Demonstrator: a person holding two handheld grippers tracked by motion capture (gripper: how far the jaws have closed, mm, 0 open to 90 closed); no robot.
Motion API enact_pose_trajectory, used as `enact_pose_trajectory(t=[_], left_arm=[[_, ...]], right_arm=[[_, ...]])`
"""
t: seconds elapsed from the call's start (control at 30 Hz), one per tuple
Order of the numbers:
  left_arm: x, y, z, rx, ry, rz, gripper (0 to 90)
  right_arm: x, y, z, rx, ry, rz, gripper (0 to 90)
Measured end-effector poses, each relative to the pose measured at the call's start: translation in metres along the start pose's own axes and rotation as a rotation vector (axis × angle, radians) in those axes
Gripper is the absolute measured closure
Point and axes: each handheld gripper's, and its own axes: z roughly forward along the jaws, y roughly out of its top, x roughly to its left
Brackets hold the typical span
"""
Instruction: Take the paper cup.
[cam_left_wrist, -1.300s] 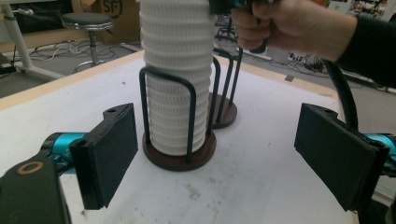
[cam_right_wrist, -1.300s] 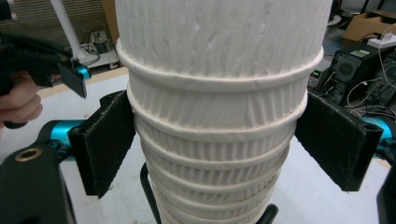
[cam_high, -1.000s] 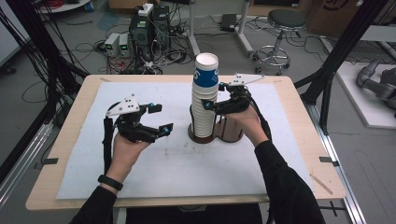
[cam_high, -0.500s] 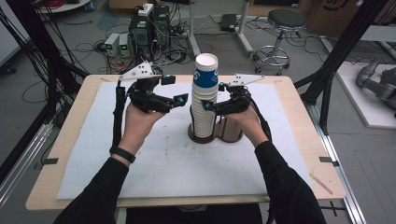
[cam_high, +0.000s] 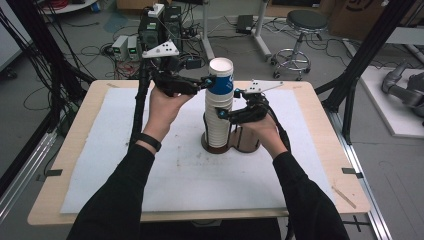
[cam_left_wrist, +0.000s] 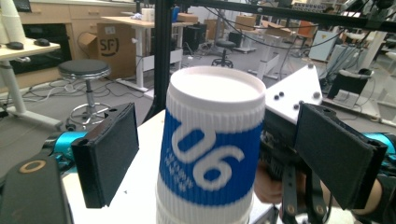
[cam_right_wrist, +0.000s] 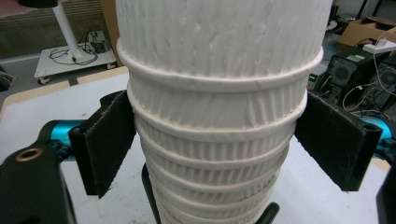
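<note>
A tall stack of white ribbed paper cups stands in a brown two-ring holder at the middle of the white mat. The top cup has a blue band printed 06. My left gripper is raised to that top cup, which sits between its open pads with a gap on each side. My right gripper is lower, at mid-stack. Its pads press both sides of the ribbed cups, so it is shut on the stack.
The white mat covers most of the wooden table. Black frame posts rise at the right. A stool and electronics boxes stand on the floor beyond the far edge.
My left gripper rose from the table's left side and moved right, up to the top cup. My right gripper stayed on the stack.
</note>
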Motion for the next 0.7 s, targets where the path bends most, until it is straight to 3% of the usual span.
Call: enact_pose_trajectory(t=[0.3, 0.47, 0.6, 0.7], left_arm=[[0.003, 0.013, 0.025, 0.038, -0.017, -0.002, 14.5], [0.004, 0.016, 0.032, 0.051, -0.040, -0.010, 19.7], [0.005, 0.016, 0.033, 0.053, -0.063, -0.012, 29.4], [0.005, 0.015, 0.034, 0.053, -0.060, -0.010, 29.8]], right_arm=[[0.000, 0.000, -0.001, 0.002, -0.002, -0.006, 14.2], [0.000, 0.000, -0.001, 0.002, -0.001, -0.006, 14.2], [0.000, 0.000, -0.001, 0.002, -0.002, -0.004, 14.2], [0.000, 0.000, -0.002, 0.001, -0.003, -0.001, 14.2]])
